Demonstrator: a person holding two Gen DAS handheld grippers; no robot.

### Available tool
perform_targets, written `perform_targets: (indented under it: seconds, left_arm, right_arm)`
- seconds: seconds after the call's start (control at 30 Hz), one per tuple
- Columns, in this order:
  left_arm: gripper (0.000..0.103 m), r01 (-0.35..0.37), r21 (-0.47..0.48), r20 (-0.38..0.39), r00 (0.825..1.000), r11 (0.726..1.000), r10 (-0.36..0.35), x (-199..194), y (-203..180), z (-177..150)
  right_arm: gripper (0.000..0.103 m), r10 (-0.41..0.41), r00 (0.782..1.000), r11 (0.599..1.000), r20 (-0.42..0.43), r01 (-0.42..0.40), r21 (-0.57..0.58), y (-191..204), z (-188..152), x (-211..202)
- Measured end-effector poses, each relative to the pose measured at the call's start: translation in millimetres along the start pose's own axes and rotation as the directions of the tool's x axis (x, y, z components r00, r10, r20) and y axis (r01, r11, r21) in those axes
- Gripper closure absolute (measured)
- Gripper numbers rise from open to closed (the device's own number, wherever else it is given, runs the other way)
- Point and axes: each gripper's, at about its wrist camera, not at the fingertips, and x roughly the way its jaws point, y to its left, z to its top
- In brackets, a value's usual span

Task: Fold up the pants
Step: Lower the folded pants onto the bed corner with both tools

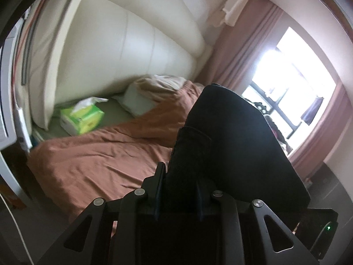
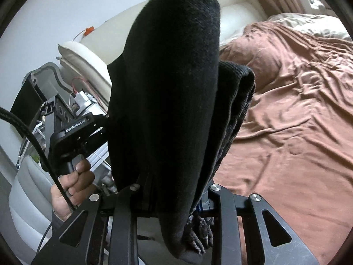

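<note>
The black pants [image 1: 231, 141] hang in the air above the bed, held by both grippers. My left gripper [image 1: 179, 176] is shut on an edge of the pants, and the cloth drapes up and to the right over its fingers. My right gripper [image 2: 174, 190] is shut on another part of the pants [image 2: 167, 92], which bulge up over the fingers and hide the tips. The left gripper's body [image 2: 75, 132] and the hand holding it show at the left of the right wrist view.
The bed has a rust-brown cover [image 1: 99, 156] [image 2: 286, 114], a cream padded headboard [image 1: 136, 44], a pillow [image 1: 141, 101] and a green tissue pack [image 1: 82, 117]. A window with pink curtains [image 1: 293, 84] is at the right. A cluttered stand [image 2: 44, 101] is left of the bed.
</note>
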Motion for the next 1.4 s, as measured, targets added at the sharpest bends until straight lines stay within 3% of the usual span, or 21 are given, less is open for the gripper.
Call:
perform_targets:
  seconds: [0.27, 0.47, 0.83, 1.0, 1.07, 1.13, 1.2, 1.27, 1.4]
  left_arm:
    - [0.078, -0.082, -0.019, -0.022, 0.996, 0.996, 0.081, 35.2, 44.2, 15.2]
    - [0.078, -0.130, -0.021, -0.080, 0.989, 0.991, 0.128, 83.8, 67.5, 25.6]
    - [0.081, -0.185, 0.007, -0.203, 0.962, 0.983, 0.183, 185.1, 78.0, 35.8]
    - [0.081, -0.197, 0.036, -0.212, 0.957, 0.980, 0.200, 221.6, 72.0, 41.9]
    - [0.079, -0.213, 0.063, -0.238, 0.946, 0.975, 0.222, 234.7, 71.5, 41.2]
    - [0.070, -0.252, 0.063, -0.278, 0.925, 0.966, 0.259, 247.6, 77.8, 37.6]
    - [0.057, -0.307, 0.079, -0.274, 0.908, 0.948, 0.317, 245.8, 82.6, 33.8]
    - [0.049, -0.295, 0.078, -0.262, 0.915, 0.952, 0.305, 233.1, 86.4, 29.8]
    - [0.049, -0.313, 0.080, -0.248, 0.913, 0.946, 0.323, 201.3, 96.5, 20.5]
  right_arm:
    - [0.079, 0.036, 0.999, 0.998, -0.031, -0.034, 0.046, -5.6, 6.8, 70.2]
    - [0.079, 0.026, 0.998, 0.996, -0.055, -0.021, 0.085, -24.3, 17.1, 116.1]
    - [0.079, 0.011, 0.998, 0.982, -0.067, 0.002, 0.188, -83.0, 40.0, 164.4]
    - [0.079, -0.003, 0.998, 0.975, -0.055, 0.015, 0.220, -103.4, 53.9, 175.7]
    - [0.076, -0.023, 0.997, 0.973, -0.069, 0.038, 0.226, -111.6, 60.1, 183.2]
    - [0.069, -0.057, 0.991, 0.962, -0.122, 0.087, 0.261, -128.7, 55.6, 197.7]
    - [0.050, -0.071, 0.979, 0.945, -0.192, 0.127, 0.302, -142.0, 50.6, 207.0]
    - [0.049, -0.067, 0.981, 0.944, -0.184, 0.122, 0.305, -147.0, 46.3, 200.5]
    - [0.049, -0.083, 0.985, 0.951, -0.154, 0.124, 0.282, -146.8, 48.3, 183.0]
